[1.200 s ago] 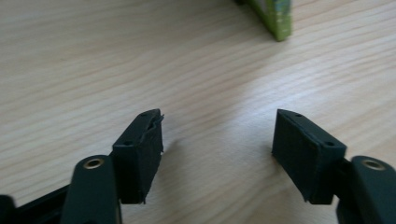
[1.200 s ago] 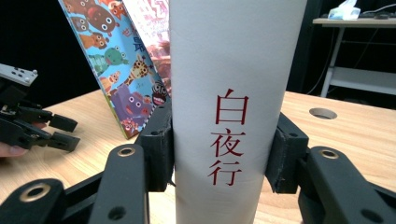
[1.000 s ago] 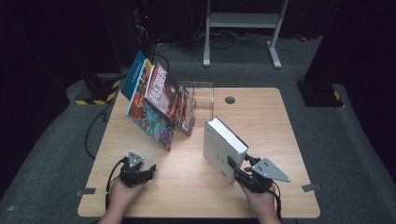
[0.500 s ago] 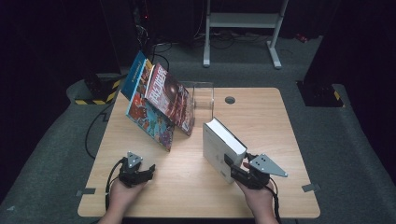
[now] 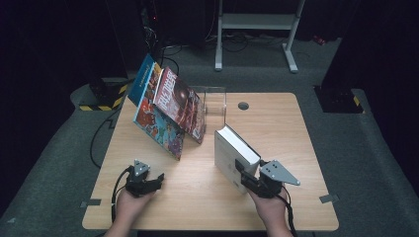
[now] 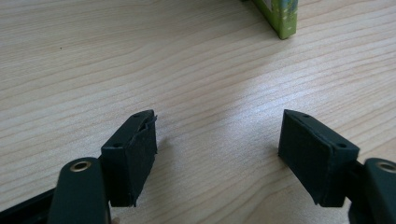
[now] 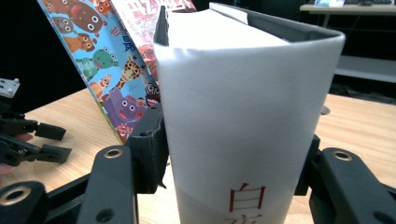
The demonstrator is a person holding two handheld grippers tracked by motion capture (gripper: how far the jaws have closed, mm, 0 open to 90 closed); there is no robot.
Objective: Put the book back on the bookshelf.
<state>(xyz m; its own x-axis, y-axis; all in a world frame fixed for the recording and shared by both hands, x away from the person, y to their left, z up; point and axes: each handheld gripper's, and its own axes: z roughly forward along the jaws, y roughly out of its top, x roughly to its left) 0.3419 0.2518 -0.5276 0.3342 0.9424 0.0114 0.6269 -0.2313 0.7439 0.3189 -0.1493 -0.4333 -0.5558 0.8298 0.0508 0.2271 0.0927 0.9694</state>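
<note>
A thick white book (image 5: 232, 150) stands upright on the wooden table (image 5: 281, 128), right of centre. My right gripper (image 5: 245, 175) is shut on its near end. In the right gripper view the two black jaws press on both sides of the white book's spine (image 7: 243, 107), which carries red characters low down. My left gripper (image 5: 150, 180) rests on the table at the front left, open with nothing between its jaws (image 6: 217, 144). It appears again at the left edge of the right gripper view (image 7: 46, 140).
Several colourful picture books (image 5: 168, 111) lean together at the back left, against a clear plastic stand (image 5: 215, 101). A green corner of one book (image 6: 280, 16) shows ahead of the left gripper. A round cable hole (image 5: 243, 105) sits near the back edge.
My right gripper and the white book have shifted slightly to the left. The left gripper has stayed where it was.
</note>
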